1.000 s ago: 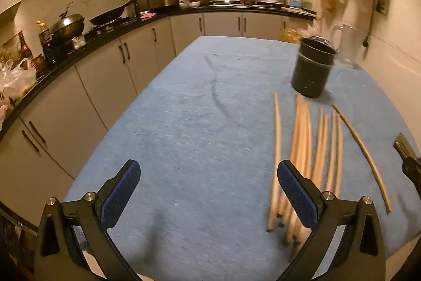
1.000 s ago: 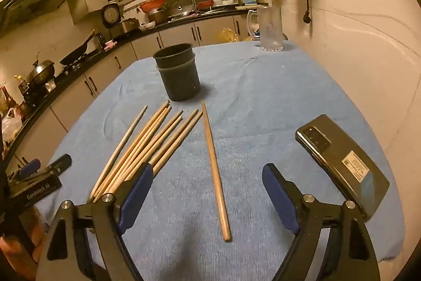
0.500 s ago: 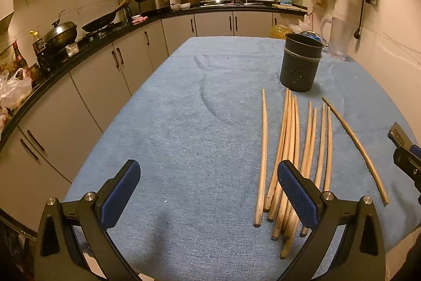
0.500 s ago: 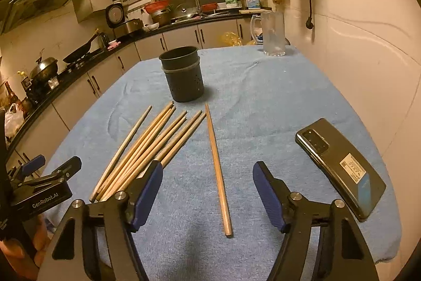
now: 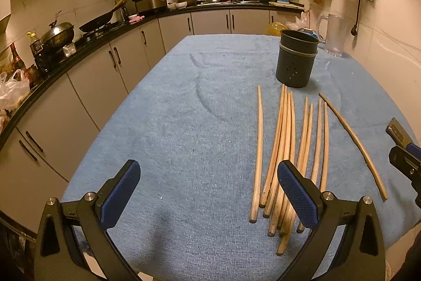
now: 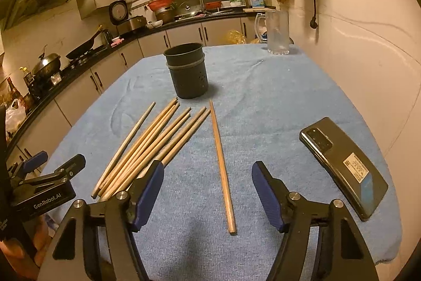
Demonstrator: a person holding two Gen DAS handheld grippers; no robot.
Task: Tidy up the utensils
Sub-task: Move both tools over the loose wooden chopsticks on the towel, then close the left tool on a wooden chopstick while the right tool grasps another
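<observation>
Several wooden chopsticks [image 5: 284, 149] lie side by side on the blue table cloth [image 5: 184, 123], also in the right wrist view [image 6: 155, 141]. One single chopstick [image 6: 221, 170] lies apart, to their right; in the left wrist view [image 5: 352, 141] it lies at the right. A dark utensil holder [image 5: 296, 58] stands upright beyond them, also in the right wrist view [image 6: 187, 77]. My left gripper [image 5: 208, 199] is open and empty, left of the chopstick bundle's near ends. My right gripper [image 6: 208, 196] is open and empty, with the single chopstick's near end between its fingers' line.
A black phone [image 6: 342, 165] lies on the cloth at the right. A glass jug [image 6: 277, 33] stands at the far end by the wall. Kitchen cabinets and a counter [image 5: 79, 49] run along the left. The table's near edge is just below both grippers.
Both grippers have shifted slightly; the left view has swung right so the chopsticks sit more central. The right gripper has moved closer over the single chopstick and its jaws have narrowed somewhat.
</observation>
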